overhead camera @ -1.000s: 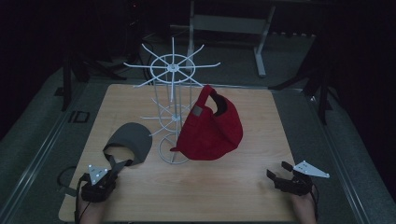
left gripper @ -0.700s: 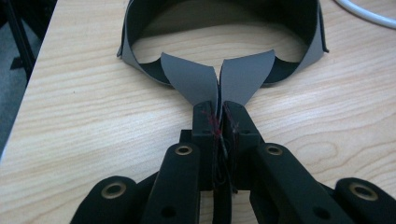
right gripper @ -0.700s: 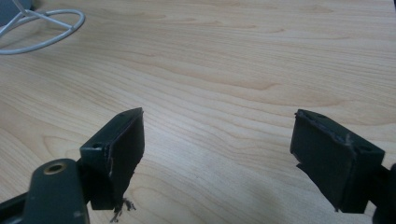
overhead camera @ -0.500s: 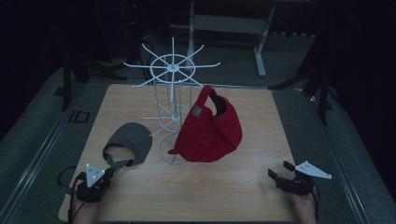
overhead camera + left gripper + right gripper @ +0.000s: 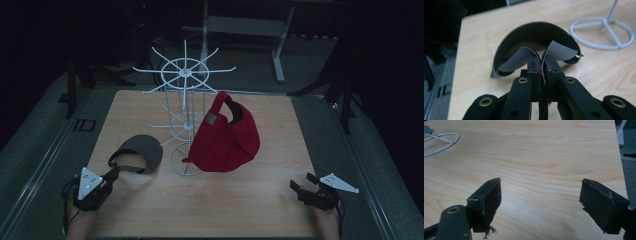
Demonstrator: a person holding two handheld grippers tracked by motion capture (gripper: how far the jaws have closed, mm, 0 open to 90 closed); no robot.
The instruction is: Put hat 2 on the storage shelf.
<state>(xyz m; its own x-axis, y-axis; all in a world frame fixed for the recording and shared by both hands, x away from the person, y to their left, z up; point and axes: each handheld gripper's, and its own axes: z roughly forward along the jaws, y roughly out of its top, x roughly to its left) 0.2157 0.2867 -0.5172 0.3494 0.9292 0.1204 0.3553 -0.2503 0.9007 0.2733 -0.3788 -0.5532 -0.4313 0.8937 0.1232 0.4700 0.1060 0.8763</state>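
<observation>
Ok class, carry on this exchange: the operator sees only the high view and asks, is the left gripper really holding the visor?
Observer: Yes. In the left gripper view the left gripper is shut on the thin band of the visor, and the band is creased between the jaws.
Operator: And the right gripper, is anything in it?
Observer: No. In the right gripper view the right gripper stands wide open, with bare table showing between its jaws.
</observation>
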